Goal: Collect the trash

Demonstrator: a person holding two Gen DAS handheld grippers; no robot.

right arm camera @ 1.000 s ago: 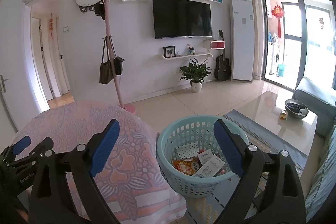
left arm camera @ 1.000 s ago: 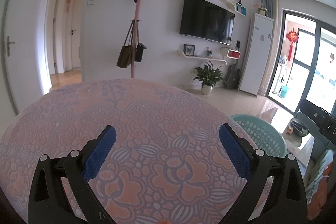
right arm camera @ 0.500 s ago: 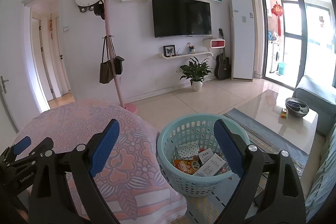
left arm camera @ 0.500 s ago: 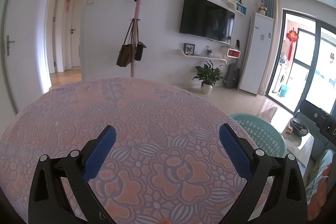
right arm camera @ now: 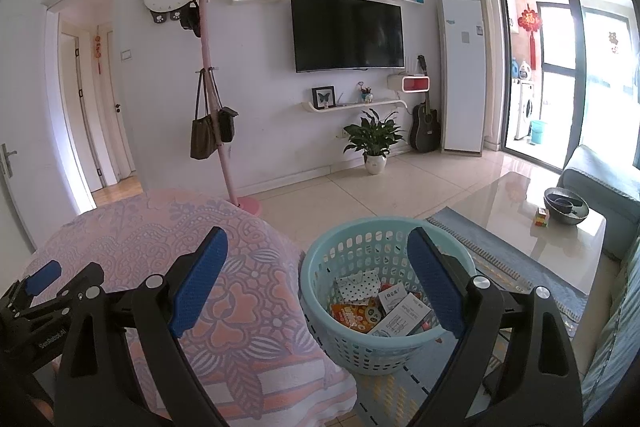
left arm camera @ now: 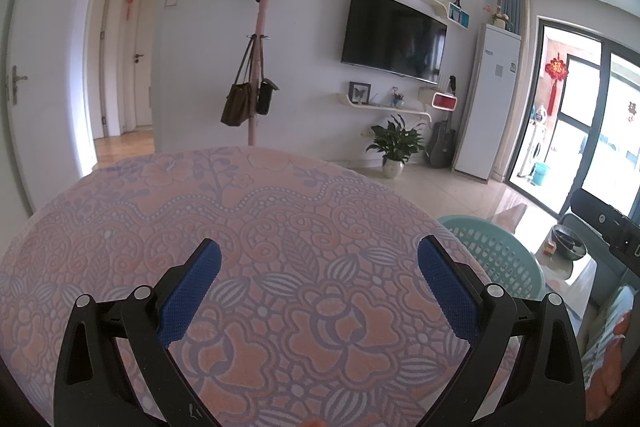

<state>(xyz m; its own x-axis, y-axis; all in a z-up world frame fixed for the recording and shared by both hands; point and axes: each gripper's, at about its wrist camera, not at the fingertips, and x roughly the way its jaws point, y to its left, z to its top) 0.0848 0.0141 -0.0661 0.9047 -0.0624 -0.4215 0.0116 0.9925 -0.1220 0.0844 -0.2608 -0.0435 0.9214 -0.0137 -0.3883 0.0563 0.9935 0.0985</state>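
Round table [left arm camera: 280,211], covered by a pink and lilac floral cloth [right arm camera: 240,299]; nothing lies on the cloth. Tiled floor [right arm camera: 380,191] beside it: one light blue basket [right arm camera: 320,331] of trash, standing close against the table's draped edge.

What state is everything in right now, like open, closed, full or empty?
Left gripper: open, nothing between its pads.
Right gripper: open, holding nothing.
Light blue basket: upright on the floor beside the table, partly filled with boxes and wrappers.
Floral tablecloth: spread flat, no trash seen on it.
Television: screen dark.
Glass door: cannot tell.
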